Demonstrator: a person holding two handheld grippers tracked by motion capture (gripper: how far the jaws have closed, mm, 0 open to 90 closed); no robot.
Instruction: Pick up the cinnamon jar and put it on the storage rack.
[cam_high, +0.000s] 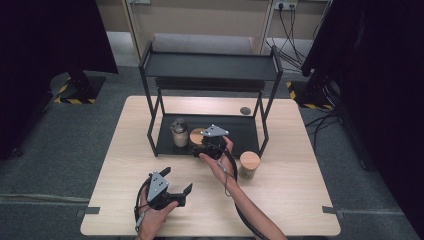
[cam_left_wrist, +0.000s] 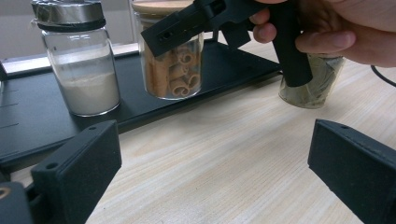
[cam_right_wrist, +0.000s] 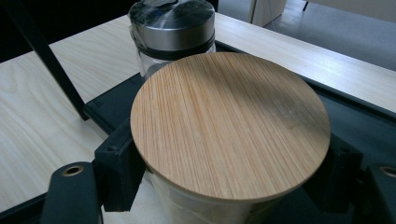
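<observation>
Table first: light wood, with the black two-tier rack standing toward its far edge. On the rack's bottom shelf, near the left end, stood the metal-lidded jar of white powder. Just beside it, toward the shelf's front edge, was the cinnamon jar with its bamboo lid. A third jar, the bay-leaf jar, sat on the table off the rack's front right corner.

My right tongs were clamped on the cinnamon jar just under its lid, jaws pressing the glass from both sides; the jar's base looked to be on the shelf, though I couldn't be sure it wasn't slightly lifted. My left tongs hung over the table's near edge, jaws wide apart, holding nothing.

Risks as I judged them: the grip was high on smooth glass, so the jar could slip or tip if I let go at a tilt. The powder jar was close, so a sideways pull-out could knock it. Backing out carelessly, I could have clipped the rack's front leg.
</observation>
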